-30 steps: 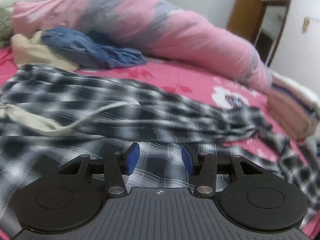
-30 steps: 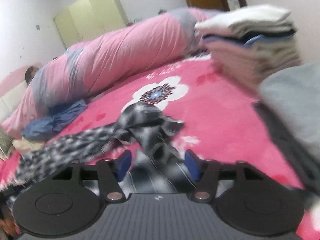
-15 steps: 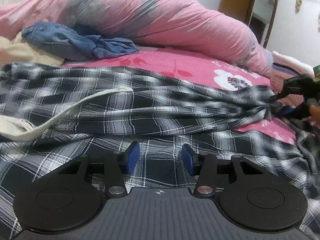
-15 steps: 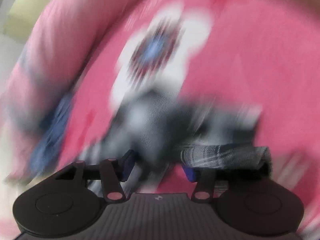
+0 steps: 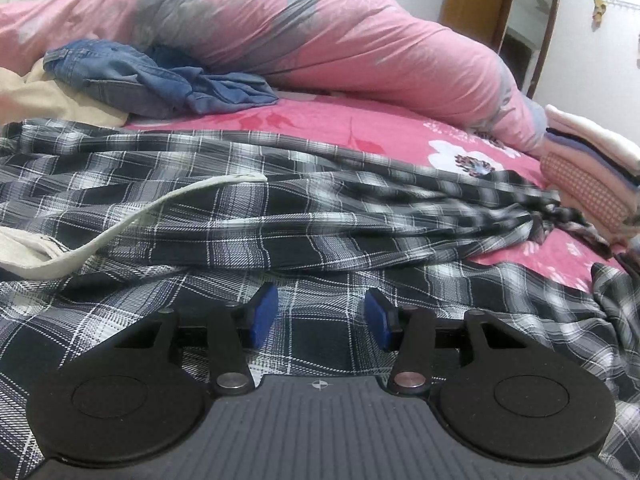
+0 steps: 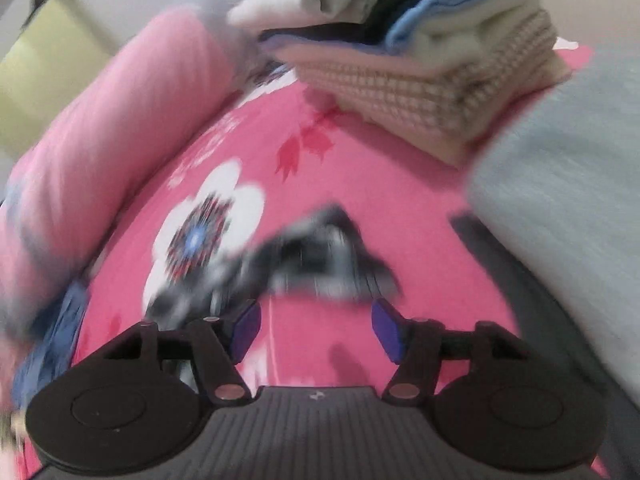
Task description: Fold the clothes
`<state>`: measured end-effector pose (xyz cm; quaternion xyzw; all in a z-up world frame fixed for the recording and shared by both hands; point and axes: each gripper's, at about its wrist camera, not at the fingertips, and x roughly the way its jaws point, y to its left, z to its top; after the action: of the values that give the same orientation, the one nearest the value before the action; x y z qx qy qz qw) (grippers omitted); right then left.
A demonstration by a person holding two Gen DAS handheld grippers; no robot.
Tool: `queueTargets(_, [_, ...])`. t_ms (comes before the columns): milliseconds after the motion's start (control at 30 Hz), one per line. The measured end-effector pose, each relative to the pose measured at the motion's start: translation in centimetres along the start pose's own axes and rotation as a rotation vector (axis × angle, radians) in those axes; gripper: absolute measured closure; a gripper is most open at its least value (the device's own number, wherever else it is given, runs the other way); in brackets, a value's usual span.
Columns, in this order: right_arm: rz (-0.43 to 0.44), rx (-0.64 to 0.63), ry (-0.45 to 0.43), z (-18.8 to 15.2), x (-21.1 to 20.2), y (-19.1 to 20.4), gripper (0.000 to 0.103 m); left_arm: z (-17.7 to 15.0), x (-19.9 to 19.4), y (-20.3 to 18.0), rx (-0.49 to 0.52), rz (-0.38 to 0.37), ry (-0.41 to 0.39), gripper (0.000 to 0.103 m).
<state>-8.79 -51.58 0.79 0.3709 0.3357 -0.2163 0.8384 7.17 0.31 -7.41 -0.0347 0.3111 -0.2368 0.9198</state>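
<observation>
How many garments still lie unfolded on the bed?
3: the plaid shirt spread in front of the left tongs, blue jeans behind it by the quilt, a cream garment beside them. More may be hidden.

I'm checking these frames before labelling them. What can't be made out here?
- Right wrist view: motion blur smears the plaid garment's end; its shape is unreadable.
- Left wrist view: the gripper body covers the plaid garment nearest the camera.
- Left wrist view: the folded stack is cut off by the right edge.

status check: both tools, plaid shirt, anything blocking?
Left tool open, low over plaid shirt. Right tool open, empty, over pink sheet. Shirt spread, unfolded. Folded stack beyond the sleeve end; nothing blocking.
</observation>
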Motion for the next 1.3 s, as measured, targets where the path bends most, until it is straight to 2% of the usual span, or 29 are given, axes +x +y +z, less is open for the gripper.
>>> queueTargets(133, [-0.031,-0.119,0.058,-5.7,-3.8,-1.7,0.033,0.0,-0.1,-0.4,0.016,0.02,0.0,0.055])
queueTargets(267, [-0.05,-0.184,0.076,-9.0,-4.5,-2.9,0.036,0.0,-0.2,-0.9,0.039,0.043,0.005,0.055])
queueTargets(300, [-0.051,-0.207,0.066,-9.5,-4.6,-3.0,0.047,0.0,-0.2,-0.9,0.04,0.046,0.005,0.055])
queueTargets(333, [-0.052,-0.229,0.056,-10.0,-4.6,-3.1,0.076,0.0,-0.2,-1.0,0.04,0.05,0.006,0.055])
queueTargets(367, [-0.031,-0.242,0.037,-10.3,-5.1,-2.8,0.094,-0.1,-0.2,-1.0,0.04,0.054,0.006,0.055])
queueTargets(400, [-0.003,-0.251,0.015,-10.5,-5.8,-2.4,0.1,-0.1,-0.2,-1.0,0.038,0.059,0.006,0.055])
queueTargets(467, [0.066,-0.321,-0.052,-11.6,-7.4,0.0,0.101,-0.1,-0.3,-1.1,0.035,0.069,0.004,0.055])
queueTargets(533, [0.126,-0.508,-0.096,-14.4,-8.9,3.7,0.101,-0.2,-0.3,-1.2,0.039,0.078,-0.001,0.055])
queueTargets(600, [0.166,-0.693,-0.09,-18.0,-9.6,6.7,0.101,-0.3,-0.3,-1.4,0.046,0.087,-0.004,0.055])
queueTargets(700, [0.207,-0.867,0.009,-23.2,-8.9,8.9,0.099,-0.3,-0.3,-1.6,0.056,0.095,-0.005,0.054])
queueTargets(767, [0.188,-0.927,0.105,-25.8,-7.9,9.2,0.096,-0.3,-0.2,-1.6,0.059,0.096,-0.003,0.054])
queueTargets(833, [0.169,-0.964,0.154,-27.3,-7.8,8.9,0.083,-0.3,-0.2,-1.6,0.061,0.098,-0.002,0.054])
queueTargets(867, [0.17,-0.969,0.16,-27.7,-8.3,8.5,0.08,-0.3,-0.2,-1.6,0.063,0.099,-0.002,0.054])
queueTargets(933, [0.226,-0.932,0.143,-27.2,-10.1,7.8,0.078,-0.4,-0.1,-1.7,0.068,0.101,-0.002,0.054])
queueTargets(1000, [0.338,-0.851,0.113,-25.5,-11.9,6.9,0.075,-0.4,-0.1,-1.8,0.072,0.105,-0.004,0.053])
queueTargets(1033, [0.405,-0.794,0.092,-24.3,-12.7,6.4,0.063,-0.4,-0.1,-1.8,0.074,0.107,-0.005,0.053])
queueTargets(1067, [0.415,-0.713,0.082,-23.1,-12.6,5.5,0.055,-0.4,0.0,-1.8,0.075,0.108,-0.006,0.053])
queueTargets(1100, [0.403,-0.624,0.075,-21.9,-12.1,4.4,0.043,-0.4,0.0,-1.8,0.075,0.107,-0.006,0.053])
queueTargets(1133, [0.391,-0.534,0.068,-20.6,-11.7,3.4,0.037,-0.4,0.0,-1.8,0.073,0.106,-0.007,0.053])
queueTargets(1300, [0.318,-0.117,0.048,-14.9,-8.9,-1.8,0.037,-0.5,-0.1,-1.7,0.065,0.1,-0.009,0.053])
